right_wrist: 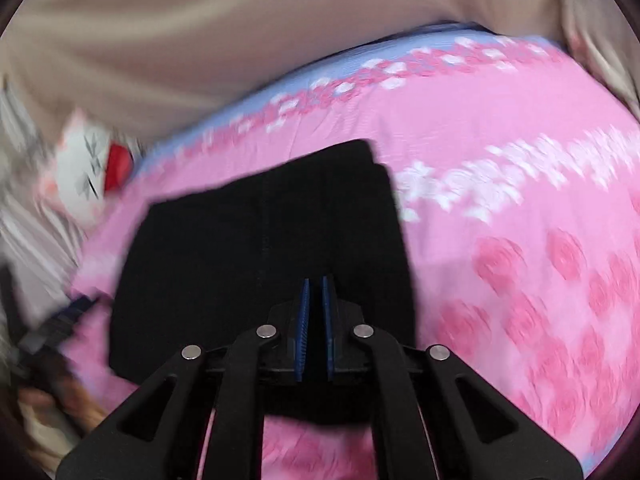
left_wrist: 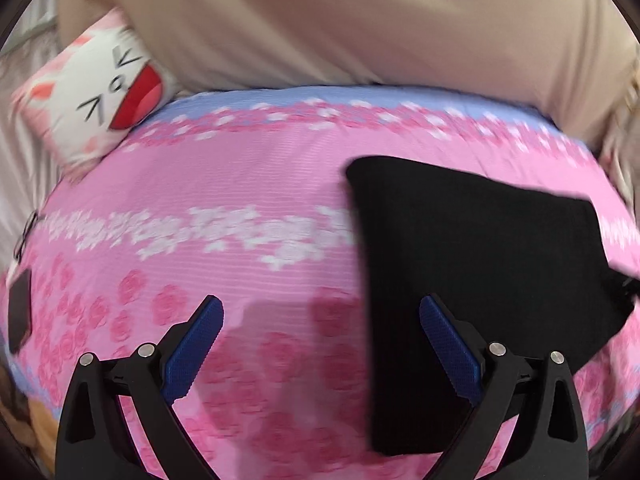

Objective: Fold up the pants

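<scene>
The black pants (left_wrist: 472, 264) lie folded into a compact rectangle on the pink flowered bedspread (left_wrist: 224, 184). In the left wrist view they are at the right; my left gripper (left_wrist: 320, 312) is open and empty, its right finger over the pants' left edge. In the right wrist view the pants (right_wrist: 248, 248) fill the middle. My right gripper (right_wrist: 315, 284) hovers over their near part with its blue pads closed together; no cloth shows between them.
A white and pink cat-face pillow (left_wrist: 100, 104) lies at the bed's far left, also in the right wrist view (right_wrist: 92, 168). Beige fabric (left_wrist: 320, 16) rises behind the bed. A dark flat object (left_wrist: 18, 316) lies at the bed's left edge.
</scene>
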Available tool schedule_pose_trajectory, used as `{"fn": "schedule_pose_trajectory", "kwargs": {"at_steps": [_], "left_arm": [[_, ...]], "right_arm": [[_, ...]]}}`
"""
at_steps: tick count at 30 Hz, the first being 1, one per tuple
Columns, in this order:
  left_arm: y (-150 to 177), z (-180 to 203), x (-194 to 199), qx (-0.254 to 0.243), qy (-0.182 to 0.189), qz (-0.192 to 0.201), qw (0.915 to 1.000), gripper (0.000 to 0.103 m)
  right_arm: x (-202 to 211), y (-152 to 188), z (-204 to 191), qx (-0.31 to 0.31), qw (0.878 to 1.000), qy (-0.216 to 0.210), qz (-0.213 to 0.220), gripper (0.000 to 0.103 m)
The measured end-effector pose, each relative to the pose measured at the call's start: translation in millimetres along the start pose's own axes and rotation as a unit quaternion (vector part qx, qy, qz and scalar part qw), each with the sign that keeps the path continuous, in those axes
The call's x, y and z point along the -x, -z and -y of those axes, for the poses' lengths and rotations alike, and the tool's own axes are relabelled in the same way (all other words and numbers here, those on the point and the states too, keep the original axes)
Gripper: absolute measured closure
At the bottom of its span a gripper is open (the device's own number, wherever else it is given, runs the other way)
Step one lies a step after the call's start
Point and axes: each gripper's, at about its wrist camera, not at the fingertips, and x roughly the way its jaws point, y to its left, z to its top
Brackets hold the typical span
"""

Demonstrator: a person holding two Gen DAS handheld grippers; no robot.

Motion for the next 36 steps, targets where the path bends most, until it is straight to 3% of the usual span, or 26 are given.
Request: {"fn": "schedule_pose_trajectory", "kwargs": {"at_steps": [1, 2, 4, 8, 15, 18, 19, 21, 25, 32, 34, 36], "left_arm": [[0.8, 8.7, 2.0, -0.011, -0.008, 0.007, 0.9999, 0.005], [1.4, 12.1, 3.3, -0.016, -0.009, 0.009, 0.9998, 0.005], [2.9, 12.7, 1.7, -0.010, -0.003, -0.002, 0.9999, 0.005], [9.6, 4.2, -6.3, 0.037, 0.047, -0.043, 0.9973, 0.005], [19.5, 3.3, -20.3, 0.094, 0.100, -0.098, 0.9857, 0.005], [20.8, -0.9, -39.7, 0.133, 0.187, -0.143, 0.9629, 0.006], [19.0, -1.7, -38.6, 0.133, 0.194, -0.134, 0.9627, 0.006], [12.8, -0.2, -46.6, 0.124, 0.237, -0.149, 0.9521, 0.006], [-1.3, 5.4, -61.5, 0.107, 0.286, -0.175, 0.9361, 0.006], [-24.1, 19.6, -85.2, 0.081, 0.295, -0.240, 0.9214, 0.006], [-26.2, 25.6, -86.4, 0.070, 0.286, -0.243, 0.9243, 0.006], [-23.4, 32.4, -83.2, 0.051, 0.268, -0.236, 0.9326, 0.006]], "right_arm": [[14.1, -0.7, 0.6, 0.005, 1.000, 0.014, 0.016, 0.078], [20.0, -0.8, 1.4, 0.005, 1.000, 0.015, 0.020, 0.053], [29.1, 2.1, 14.5, -0.012, 1.000, 0.000, 0.017, 0.025], [18.0, 17.7, 38.0, -0.063, 0.997, -0.040, -0.019, 0.025], [-16.4, 40.0, 51.0, -0.130, 0.981, -0.134, -0.060, 0.025], [-21.8, 37.5, 45.1, -0.126, 0.978, -0.155, -0.066, 0.022], [-25.0, 36.0, 42.7, -0.124, 0.976, -0.163, -0.070, 0.021], [-30.2, 32.8, 38.5, -0.113, 0.977, -0.166, -0.078, 0.019], [-41.9, 20.5, 32.8, -0.099, 0.969, -0.198, -0.107, 0.007], [-72.9, -3.9, 25.2, -0.099, 0.954, -0.224, -0.173, 0.005], [-78.6, -7.2, 21.4, -0.096, 0.954, -0.221, -0.178, 0.005], [-81.3, -9.3, 16.8, -0.088, 0.957, -0.211, -0.179, 0.005]]}}
